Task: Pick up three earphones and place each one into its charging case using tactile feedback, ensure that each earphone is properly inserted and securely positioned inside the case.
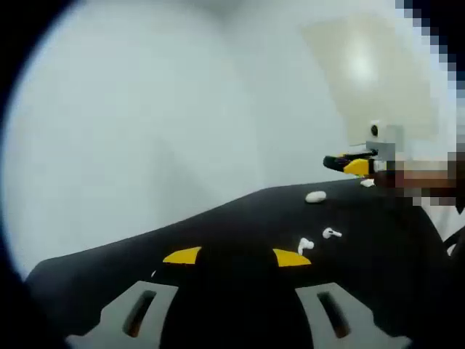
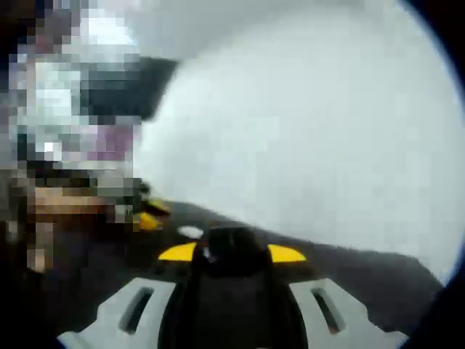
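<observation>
Inspection begins with the left gripper (image 1: 236,257), seen in the left gripper view. Its grey jaws with yellow tips are spread wide and nothing is held between them. They are poised above the matte black table top (image 1: 218,233).

Further right on that surface, two small white stemmed plastic earphones are noted, one (image 1: 305,245) just beside the other (image 1: 332,233), both well apart from the jaws. Beyond them lies a white oval pebble-shaped object (image 1: 315,196), judged to be a charging case, though its lid position is too small to tell. A further small white piece (image 1: 367,183) is seen near the far edge and is not identified.

At the far right the right gripper (image 1: 349,165) is raised above the table. In the right gripper view a glossy dark rounded object (image 2: 229,246) is seen between its jaws. Whether this object is clamped or merely lies in front cannot be told, since the picture is blurred.

Risks are assessed as follows:
- The earphones are small and smooth, so a pinch placed off-centre is likely to flick one across the table.
- The two lie close together, so the neighbour may be knocked.
- An earphone may be seated crookedly if the case is not steadied.
- Collision between the grippers is possible near the case.
</observation>
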Demonstrator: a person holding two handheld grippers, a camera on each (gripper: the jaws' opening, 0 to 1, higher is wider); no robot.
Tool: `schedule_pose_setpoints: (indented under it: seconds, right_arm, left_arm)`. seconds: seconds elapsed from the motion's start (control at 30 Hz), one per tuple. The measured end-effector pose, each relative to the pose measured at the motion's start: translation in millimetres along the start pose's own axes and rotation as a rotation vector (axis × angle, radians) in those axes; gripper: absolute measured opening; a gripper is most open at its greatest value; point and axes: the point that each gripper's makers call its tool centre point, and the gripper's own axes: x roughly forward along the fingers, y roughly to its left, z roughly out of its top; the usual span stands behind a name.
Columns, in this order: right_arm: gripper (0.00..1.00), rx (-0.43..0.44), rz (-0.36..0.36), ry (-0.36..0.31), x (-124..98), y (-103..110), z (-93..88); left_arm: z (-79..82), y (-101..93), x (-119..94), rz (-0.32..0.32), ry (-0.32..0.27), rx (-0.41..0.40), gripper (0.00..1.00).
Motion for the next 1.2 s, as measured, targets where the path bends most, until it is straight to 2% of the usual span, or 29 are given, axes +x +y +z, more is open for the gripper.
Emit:
schedule_pose_setpoints:
  seconds: [0.03, 0.1, 0.2, 0.37, 0.57, 0.7, 0.73, 0.77, 0.8, 0.93, 1.03, 1.07, 1.17, 1.2]
  right_arm:
    - [0.36, 0.036, -0.068, 0.028, -7, -19, -6.0]
    - [0.36, 0.050, -0.171, 0.080, -21, -48, -18.8]
    - [0.36, 0.023, -0.268, 0.175, -36, -72, -40.4]
    - [0.36, 0.027, -0.321, 0.289, -44, -87, -71.8]
    - [0.36, 0.050, -0.326, 0.400, -42, -89, -103.0]
    - [0.36, 0.078, -0.322, 0.434, -40, -88, -116.3]
    - [0.37, 0.082, -0.317, 0.466, -43, -86, -123.6]
    - [0.37, 0.108, -0.326, 0.420, -40, -86, -119.8]
    - [0.37, 0.092, -0.314, 0.437, -42, -85, -120.6]
    - [0.38, 0.122, -0.299, 0.405, -44, -87, -121.6]
    - [0.39, 0.103, -0.309, 0.402, -44, -86, -120.3]
    - [0.41, 0.092, -0.317, 0.399, -44, -89, -119.6]
    - [0.55, 0.062, -0.311, 0.380, -44, -84, -115.8]
    - [0.56, 0.034, -0.310, 0.377, -42, -85, -115.8]
  left_arm:
    - [1.2, 2.1, -2, 0.010, -0.006, 0.000, 0.34]
    - [3.4, 7.2, -4, 0.028, -0.018, -0.011, 0.33]
    - [6.3, 15.7, -8, 0.056, -0.036, -0.029, 0.33]
    - [7.4, 24.5, -11, 0.093, -0.048, -0.040, 0.33]
    - [9.8, 34.4, -16, 0.121, -0.070, -0.081, 0.33]
    - [11.1, 38.8, -18, 0.138, -0.082, -0.098, 0.32]
    - [10.8, 39.2, -18, 0.140, -0.081, -0.100, 0.32]
    - [10.5, 39.4, -18, 0.141, -0.081, -0.102, 0.32]
    - [10.1, 39.4, -18, 0.140, -0.079, -0.102, 0.32]
    - [6.8, 37.4, -16, 0.140, -0.062, -0.081, 0.32]
    - [3.3, 37.9, -15, 0.145, -0.047, -0.073, 0.32]
    - [2.2, 38.6, -15, 0.148, -0.043, -0.073, 0.32]
    - [-3.4, 44.0, -15, 0.171, -0.022, -0.076, 0.31]
    - [-5.2, 45.8, -15, 0.176, -0.018, -0.082, 0.31]
